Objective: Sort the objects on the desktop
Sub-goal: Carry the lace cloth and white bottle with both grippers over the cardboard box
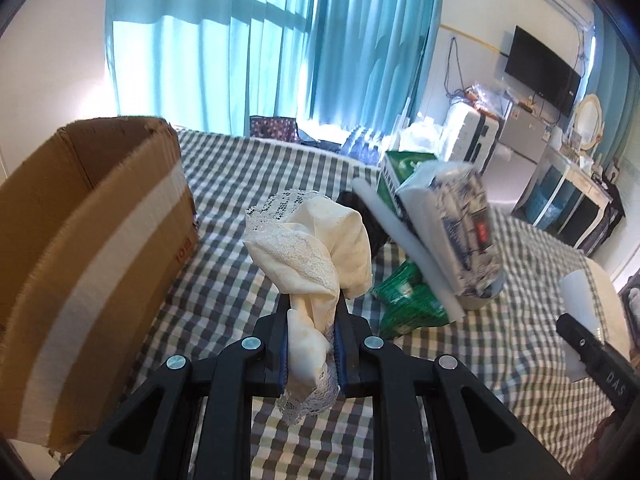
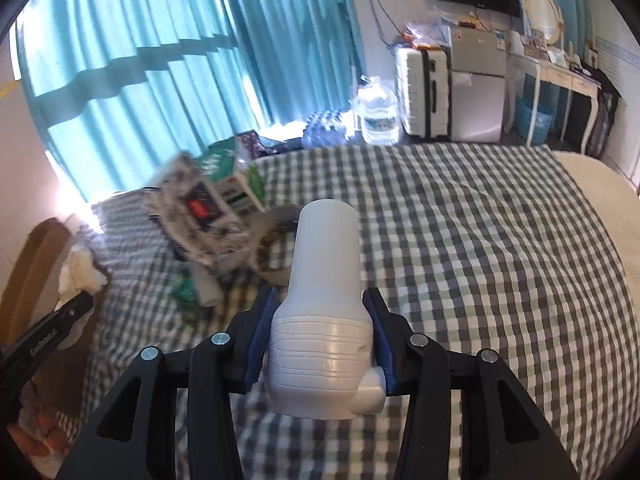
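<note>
Lifting 2 Items Off the Checked Bed

Clamping a cream lace-trimmed cloth (image 1: 316,248), the left gripper (image 1: 312,316) has its jaws drawn narrow, the fabric bunched between the blue pads and spilling above and below them. At 9 o'clock from the cloth in the left wrist view stands an open cardboard box (image 1: 92,232), close by and probably the place for sorted things, though what it holds is hidden. The right gripper (image 2: 320,308) grips a white plastic bottle (image 2: 324,280), pads pressing its ribbed lower body, with the bottle clear of the checked cover (image 2: 480,260).

Much sorting appears left. At 2 o'clock from the cloth lies an untidy heap: a blue-and-white patterned pack (image 1: 460,232) leaning on a green carton (image 1: 404,168), a white foam strip (image 1: 404,244) and a green packet (image 1: 408,300) beneath. None of these is yet moved to the box, so I judge the task as early: 2 items in hand, at least 4 still waiting.
</note>
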Demonstrator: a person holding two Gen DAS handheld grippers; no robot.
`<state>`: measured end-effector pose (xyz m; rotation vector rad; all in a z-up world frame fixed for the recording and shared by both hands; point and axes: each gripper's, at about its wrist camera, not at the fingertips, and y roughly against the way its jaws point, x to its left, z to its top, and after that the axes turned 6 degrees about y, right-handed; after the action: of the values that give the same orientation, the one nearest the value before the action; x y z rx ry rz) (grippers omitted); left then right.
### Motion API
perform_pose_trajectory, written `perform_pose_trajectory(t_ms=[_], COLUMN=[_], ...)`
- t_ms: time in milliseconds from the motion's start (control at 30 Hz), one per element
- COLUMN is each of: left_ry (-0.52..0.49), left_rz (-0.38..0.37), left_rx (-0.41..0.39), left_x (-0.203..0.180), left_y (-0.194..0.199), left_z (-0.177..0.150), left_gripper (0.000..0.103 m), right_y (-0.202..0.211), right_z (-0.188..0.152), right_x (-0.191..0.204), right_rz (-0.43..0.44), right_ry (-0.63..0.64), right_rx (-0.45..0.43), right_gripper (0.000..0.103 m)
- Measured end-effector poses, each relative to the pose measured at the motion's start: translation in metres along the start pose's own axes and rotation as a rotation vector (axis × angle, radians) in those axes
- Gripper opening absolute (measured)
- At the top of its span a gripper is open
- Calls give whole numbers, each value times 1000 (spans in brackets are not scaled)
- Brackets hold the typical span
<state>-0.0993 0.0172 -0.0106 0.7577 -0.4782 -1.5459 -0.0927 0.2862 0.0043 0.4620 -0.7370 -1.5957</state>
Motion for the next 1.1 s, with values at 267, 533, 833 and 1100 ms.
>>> perform_pose_trajectory(t_ms=[267, 533, 833, 1100], left_ry=[34, 107, 214, 272], left_rz=[-13, 39, 170, 165], left_rx=[-100, -150, -115, -56], left_x=[31, 100, 193, 228], left_y=[64, 104, 86, 56], left_z=[29, 55, 58, 52], left_gripper=[17, 17, 17, 17], right_y=[51, 89, 60, 10], right_z=[8, 30, 31, 29], right_x=[61, 172, 295, 364], right_rz=[92, 217, 391, 467], right_ry=[46, 183, 325, 351], right_rx=[-54, -103, -65, 26], right_gripper=[45, 45, 45, 45])
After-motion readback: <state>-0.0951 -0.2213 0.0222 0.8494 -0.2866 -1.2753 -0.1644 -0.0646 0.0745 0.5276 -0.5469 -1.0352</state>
